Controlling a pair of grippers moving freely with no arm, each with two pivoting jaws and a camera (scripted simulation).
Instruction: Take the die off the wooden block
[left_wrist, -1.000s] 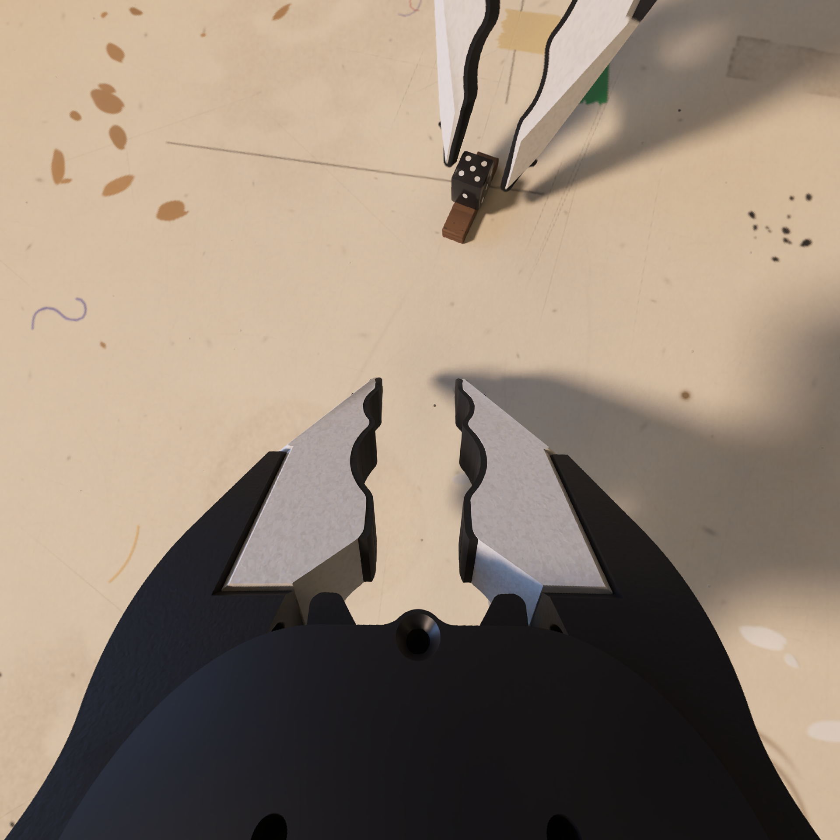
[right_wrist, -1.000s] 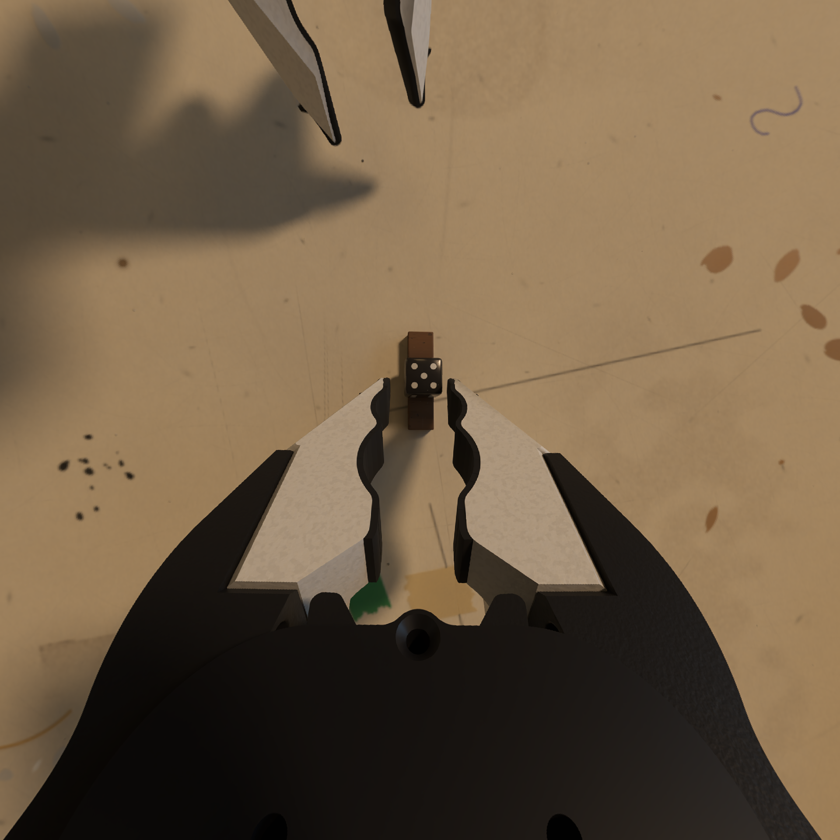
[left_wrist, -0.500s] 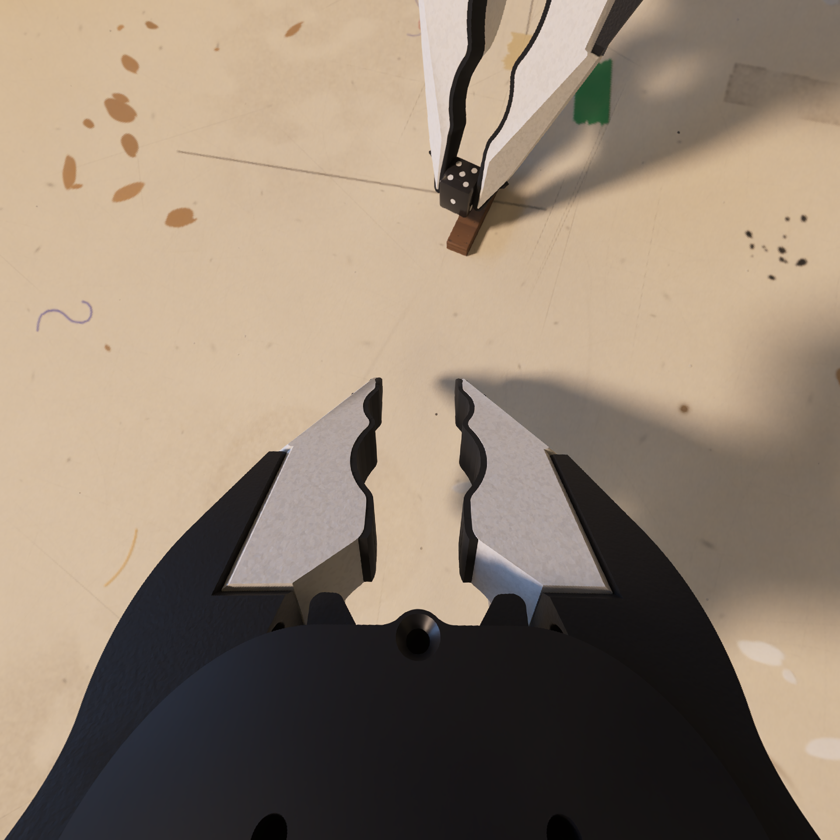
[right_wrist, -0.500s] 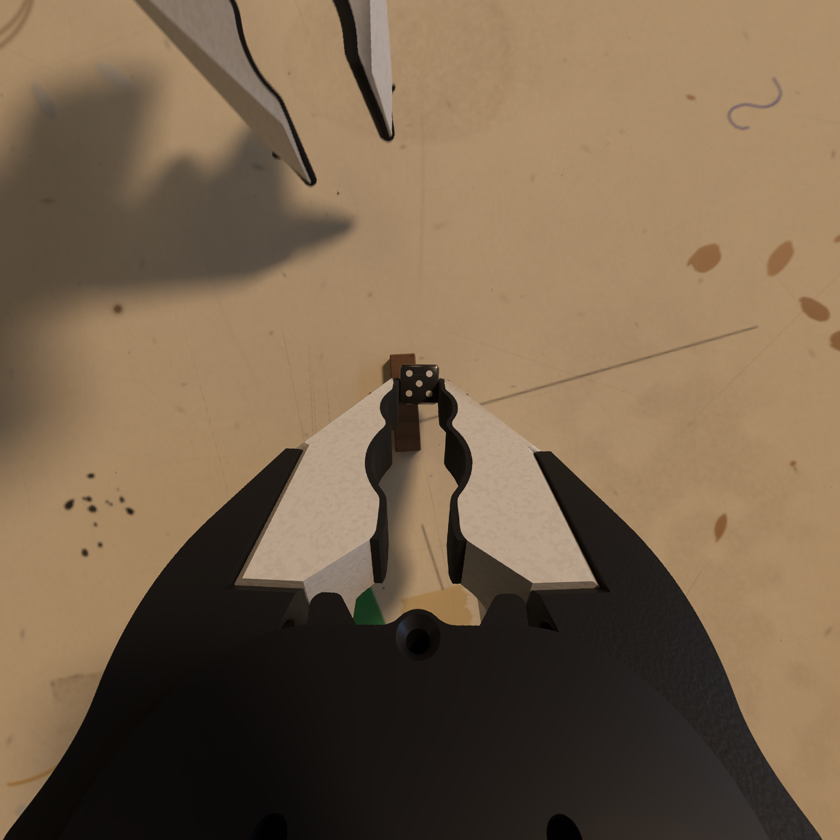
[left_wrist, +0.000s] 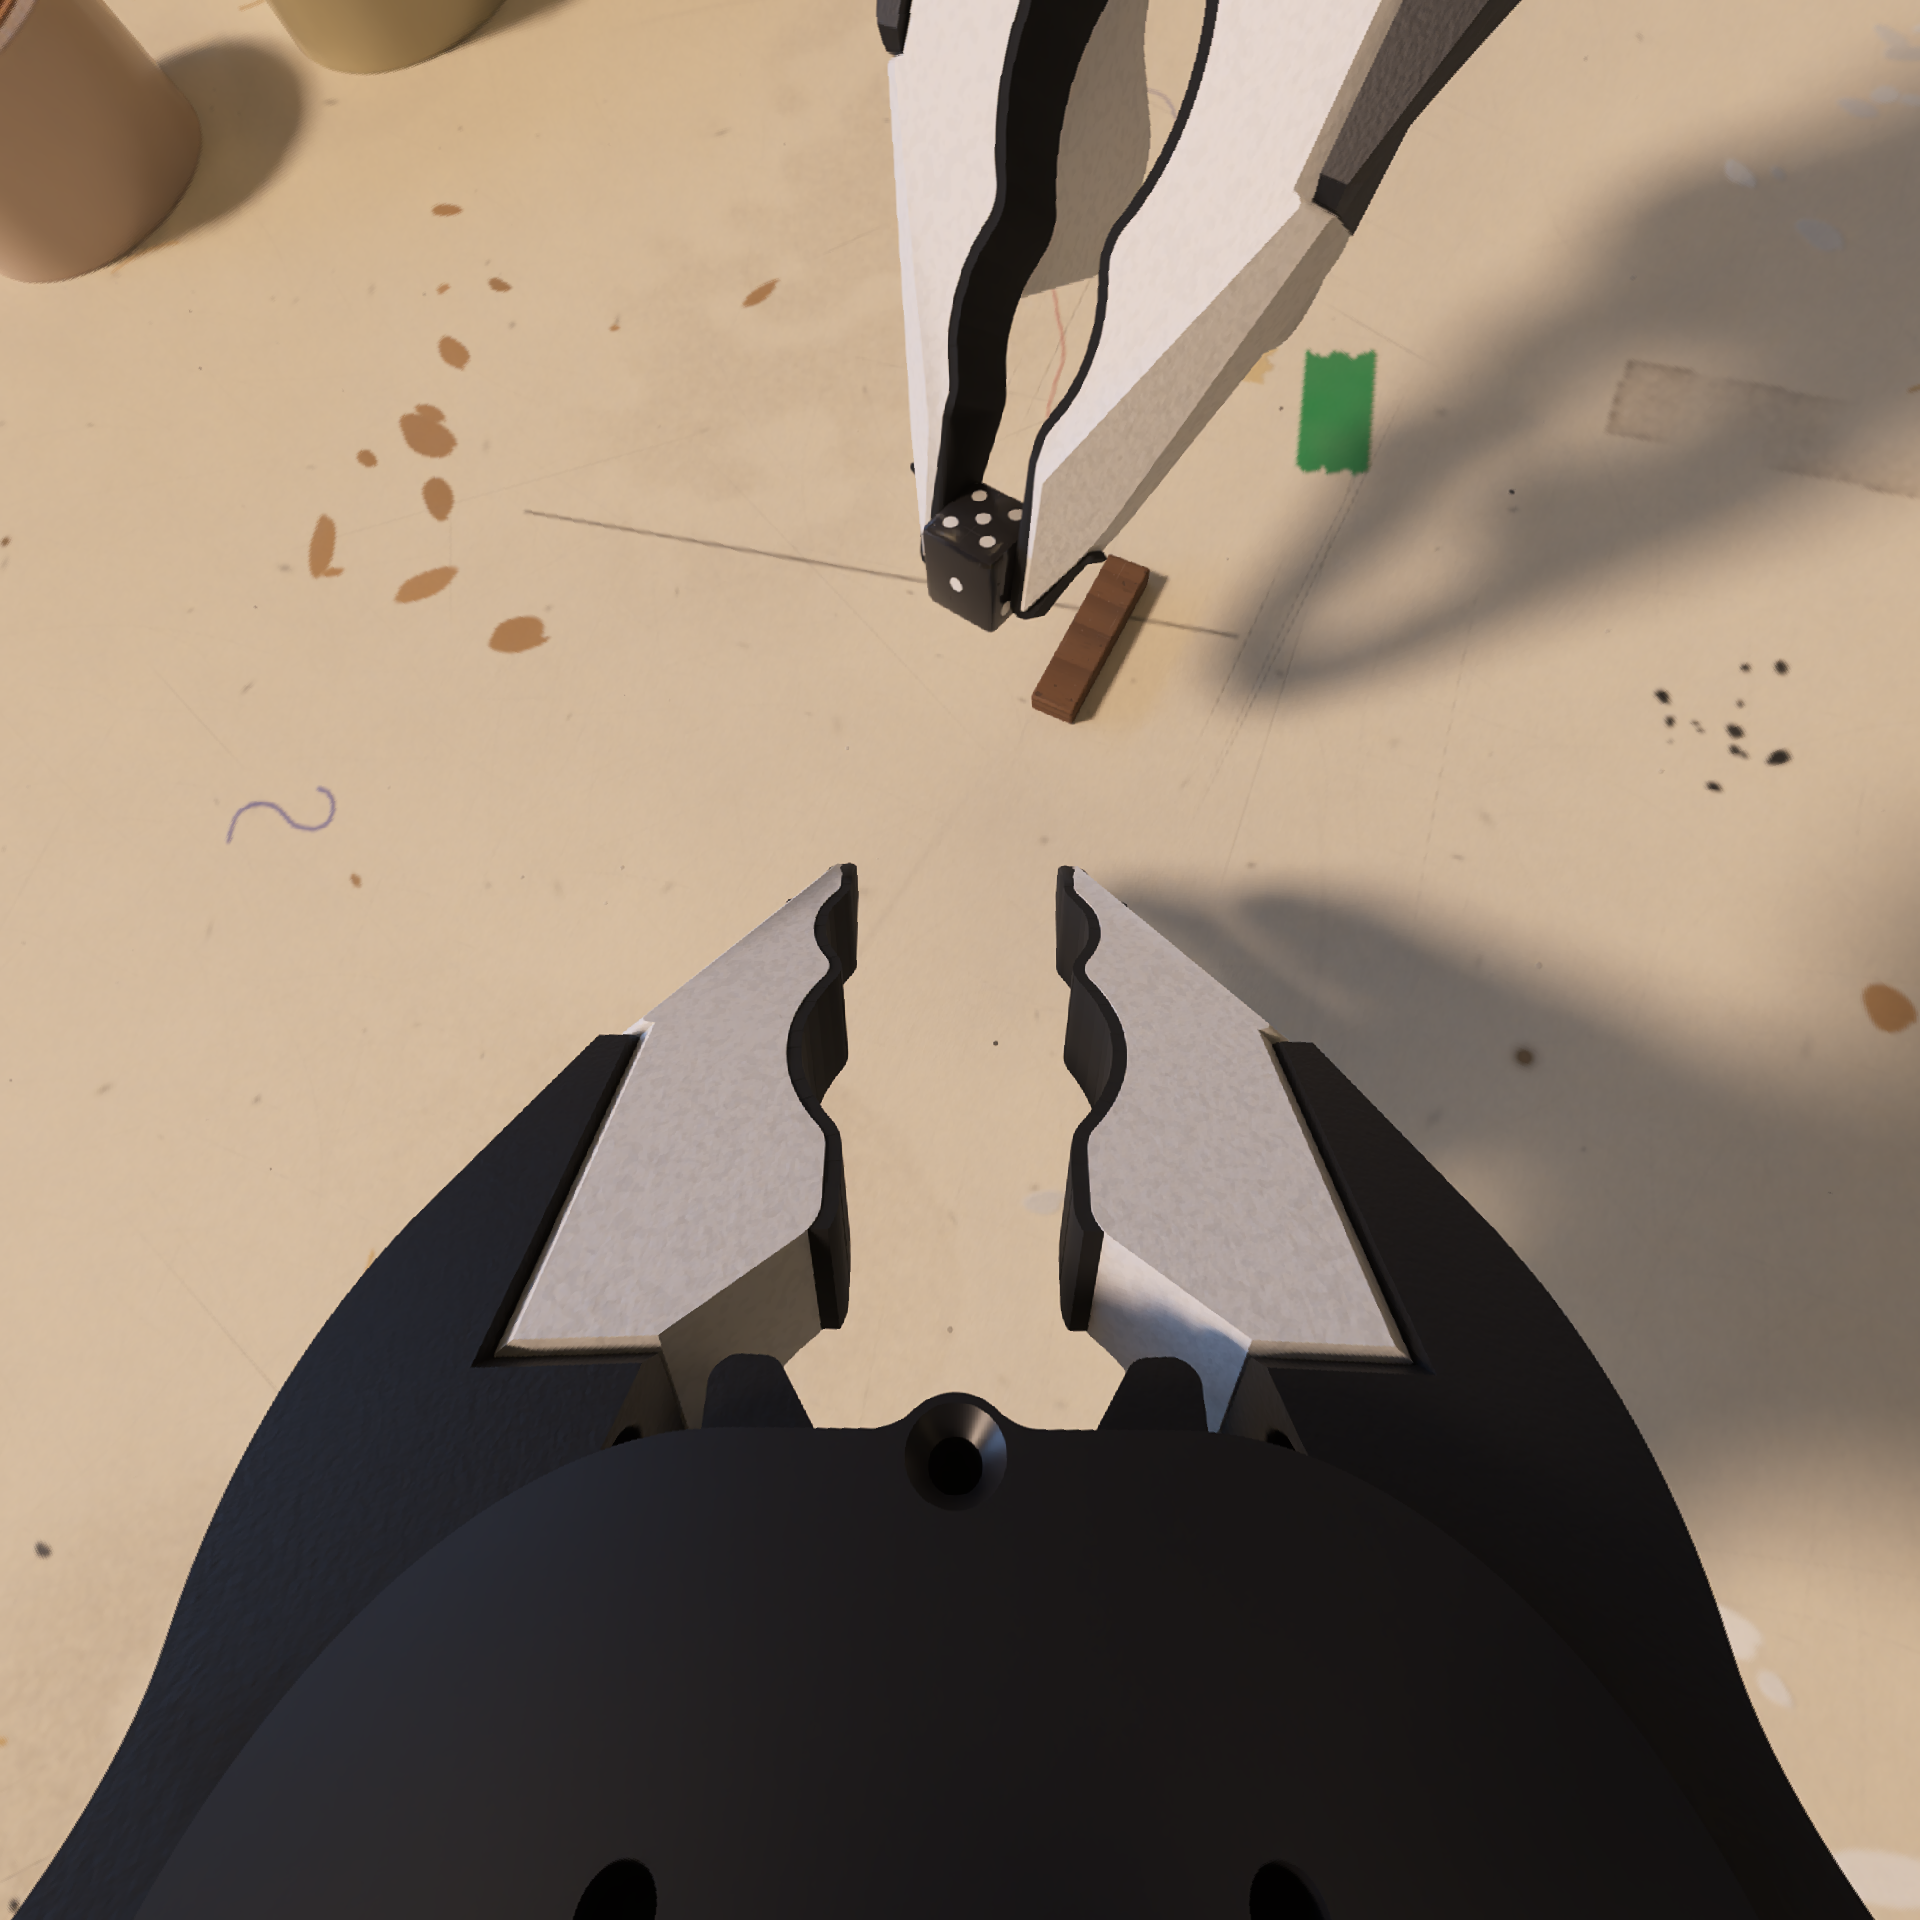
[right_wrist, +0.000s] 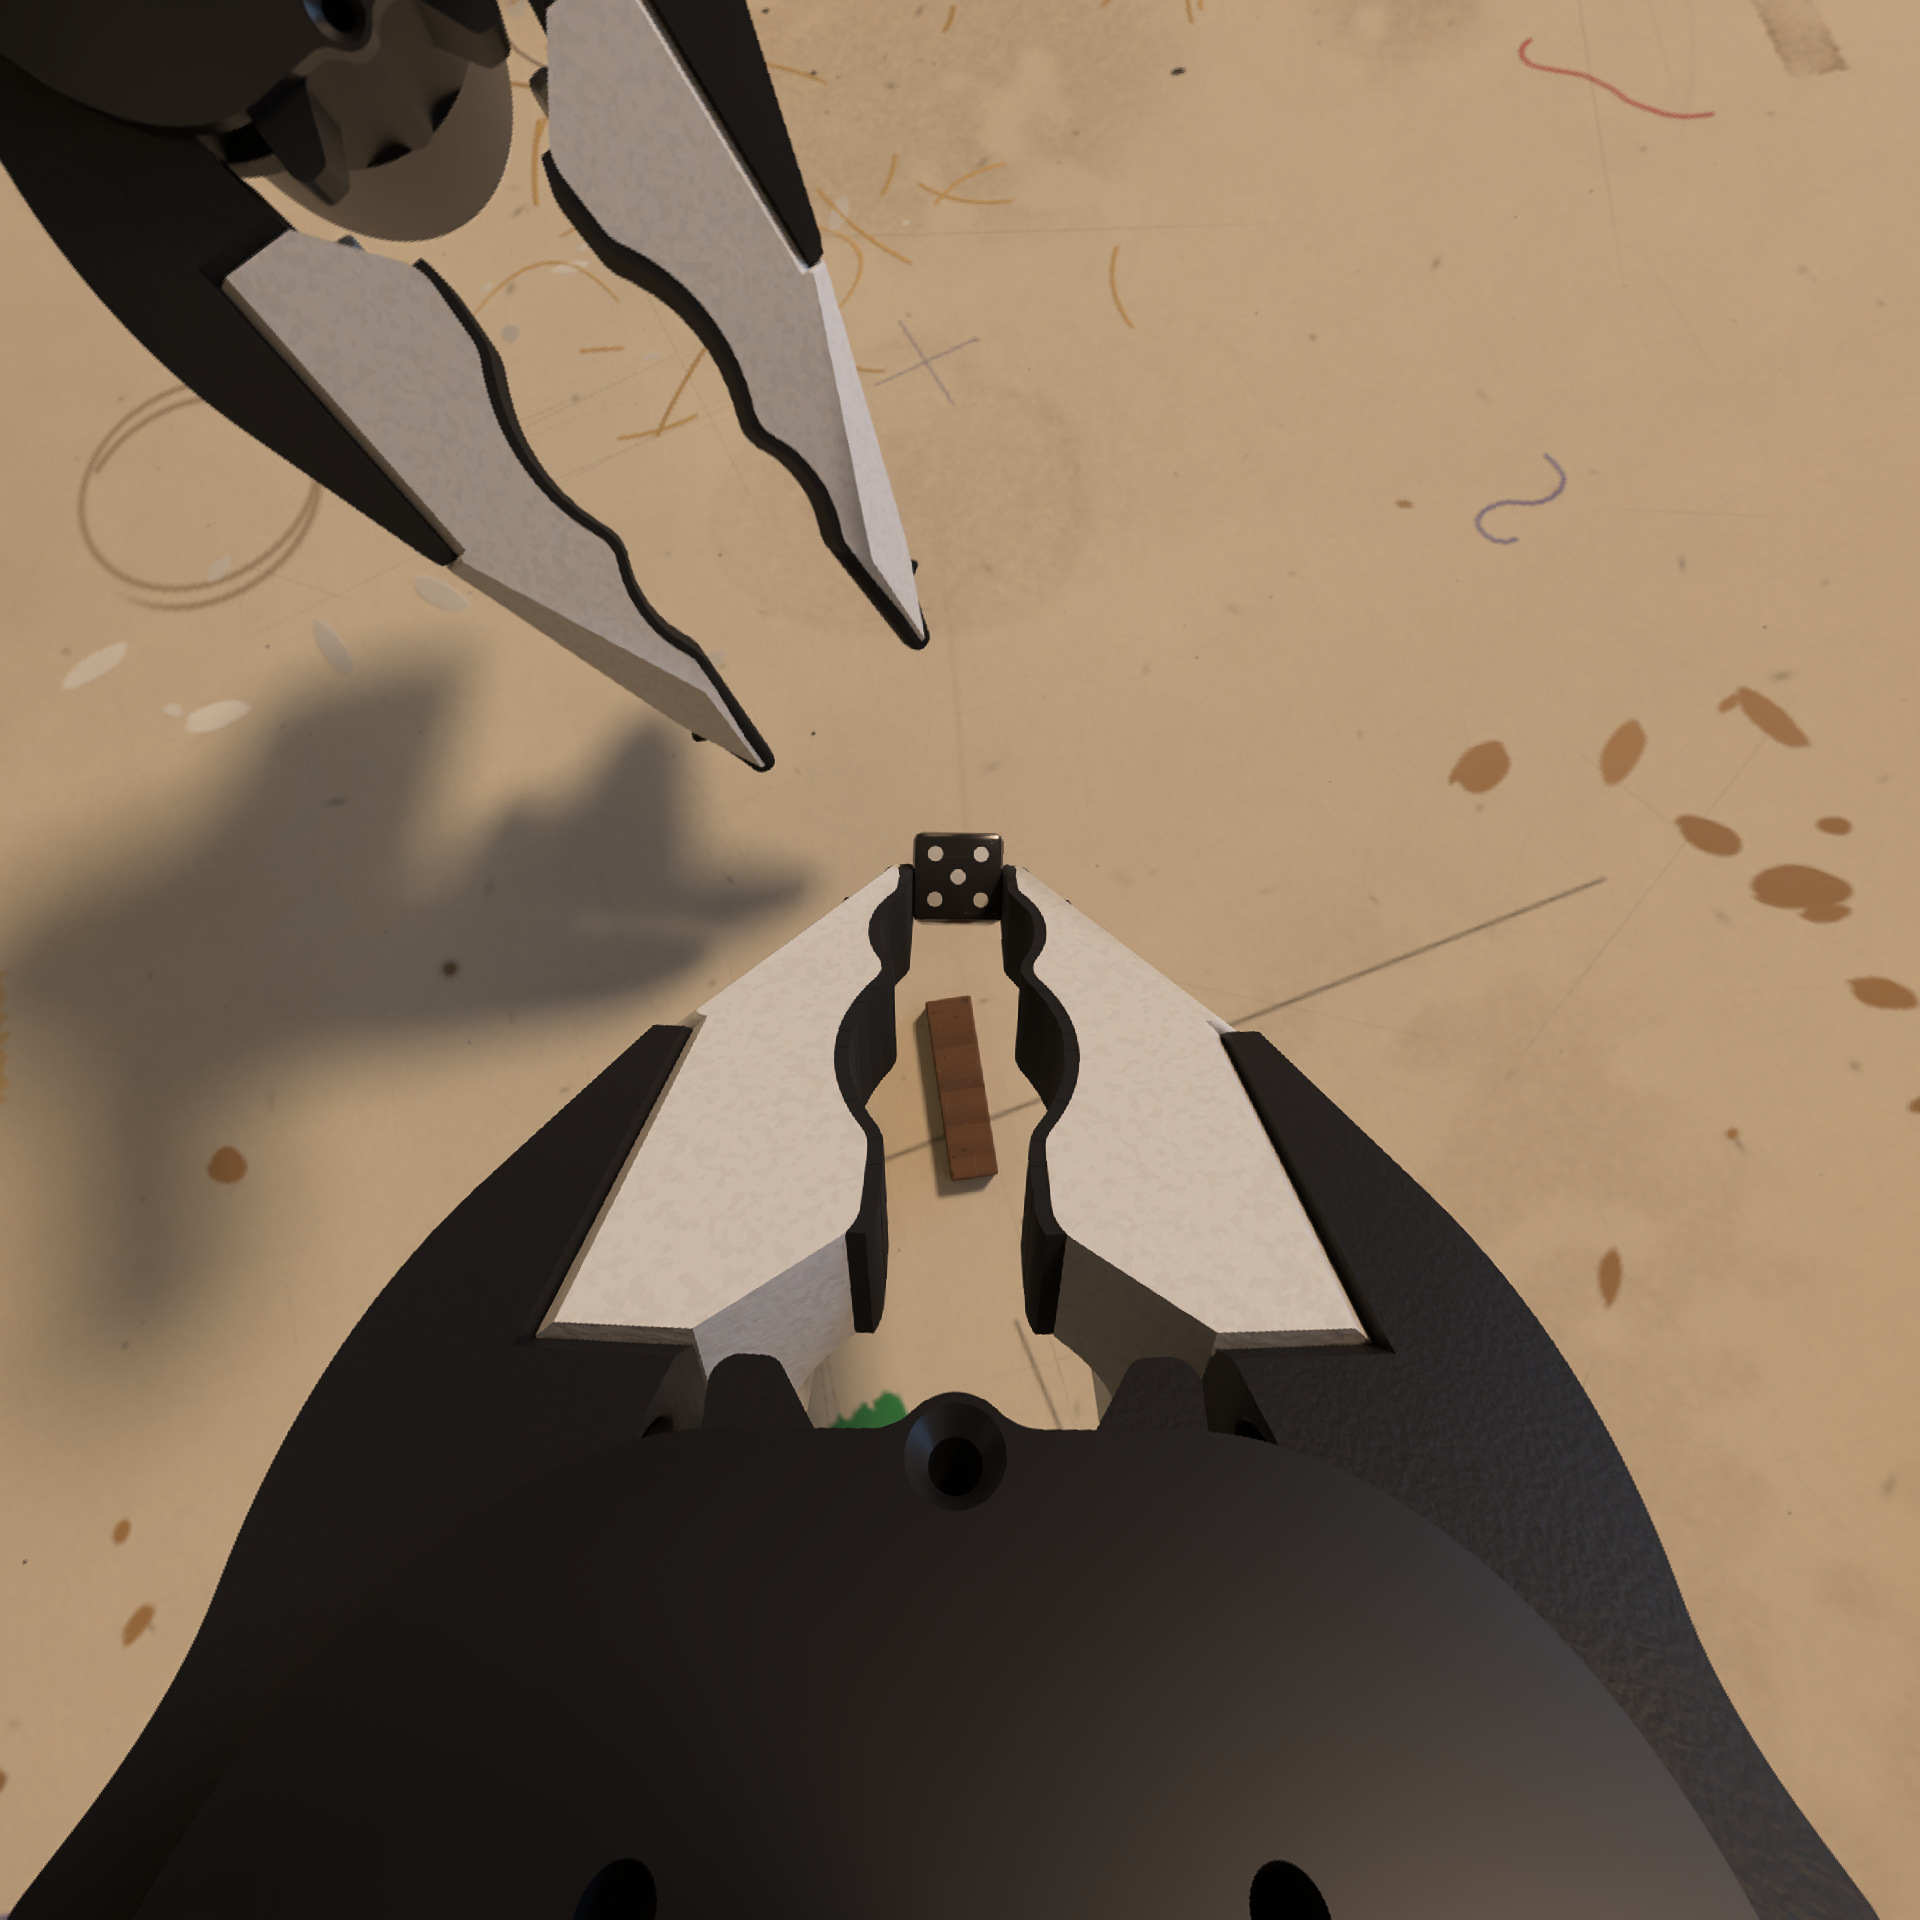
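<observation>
- Right gripper (right_wrist: 957, 883) clamped on the black die (right_wrist: 957, 876); fingertips pressed against two opposite sides, five-pip face toward the camera.
- Same grip seen from the left wrist view: die (left_wrist: 971, 566) pinched at the very tips of the right gripper (left_wrist: 977, 592), a single-pip face turned toward the lens, five pips on top.
- Die clear of the wooden block (right_wrist: 961, 1089); block lying flat on the tabletop (right_wrist: 1351, 644), visible through the gap between the right gripper's fingers, behind the die.
- From the left wrist view, wooden block (left_wrist: 1091, 651) just beside and to the right of the die, bare on top, one end partly hidden behind a fingertip.
- Whether the die touches the tabletop (left_wrist: 520, 935): cannot tell.
- Left gripper (left_wrist: 956, 883) with fingers apart, nothing between them, tabletop showing through the gap.
- Left gripper (right_wrist: 842, 696) also in the right wrist view, upper left, tips spread, near the die but not touching it.
- Green strip of tape (left_wrist: 1337, 412) stuck flat on the tabletop, right of the right gripper's fingers.
- Two tan cylinders at the far upper left corner, one (left_wrist: 83, 156) nearer, the other (left_wrist: 384, 31) cut off by the frame edge.
- Brown splotches (left_wrist: 426, 431), a thin pencil line (left_wrist: 727, 545) and black specks (left_wrist: 1725, 727) scattered over the tabletop.
</observation>
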